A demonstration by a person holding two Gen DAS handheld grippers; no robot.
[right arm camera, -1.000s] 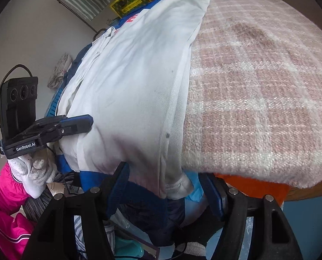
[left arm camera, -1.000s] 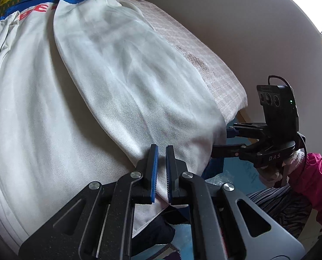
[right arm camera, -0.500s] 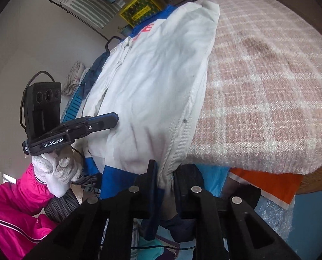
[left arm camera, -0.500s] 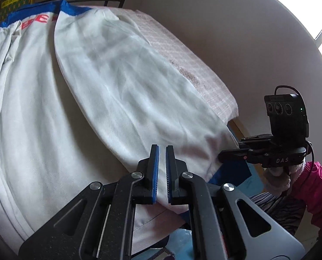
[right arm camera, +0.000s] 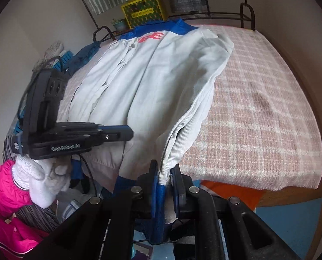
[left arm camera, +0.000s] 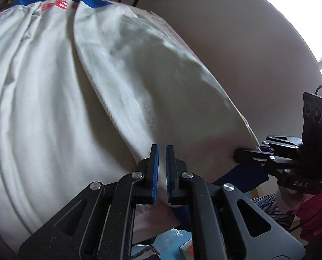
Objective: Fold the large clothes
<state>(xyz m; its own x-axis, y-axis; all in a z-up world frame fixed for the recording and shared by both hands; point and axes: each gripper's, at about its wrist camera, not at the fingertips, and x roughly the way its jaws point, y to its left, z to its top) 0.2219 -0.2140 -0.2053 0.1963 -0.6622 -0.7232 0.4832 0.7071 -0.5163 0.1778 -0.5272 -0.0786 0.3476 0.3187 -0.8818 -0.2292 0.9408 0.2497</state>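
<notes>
A large white garment [right arm camera: 161, 75] with blue trim and red lettering [right arm camera: 152, 36] lies lengthwise on the bed. My right gripper [right arm camera: 164, 169] grips its near edge where white cloth meets a blue band; the jaws are still closing and the pads press on the cloth. That edge hangs lifted off the bed. My left gripper [left arm camera: 162, 149] is shut on a fold of the same garment [left arm camera: 117, 86] further left. From the left wrist view, the right gripper [left arm camera: 247, 153] holds the garment's corner. The left gripper [right arm camera: 128, 133] shows side-on in the right wrist view.
A pink plaid blanket [right arm camera: 258, 119] covers the bed to the right of the garment. A metal rack [right arm camera: 245, 15] and a yellow box [right arm camera: 142, 9] stand behind the bed. A white-gloved hand [right arm camera: 43, 179] in a pink sleeve holds the left gripper. A wall rises close on the right.
The right gripper went from wide open around the garment's edge to closed on it and lifted it. The left gripper rose a little with its fold, still shut.
</notes>
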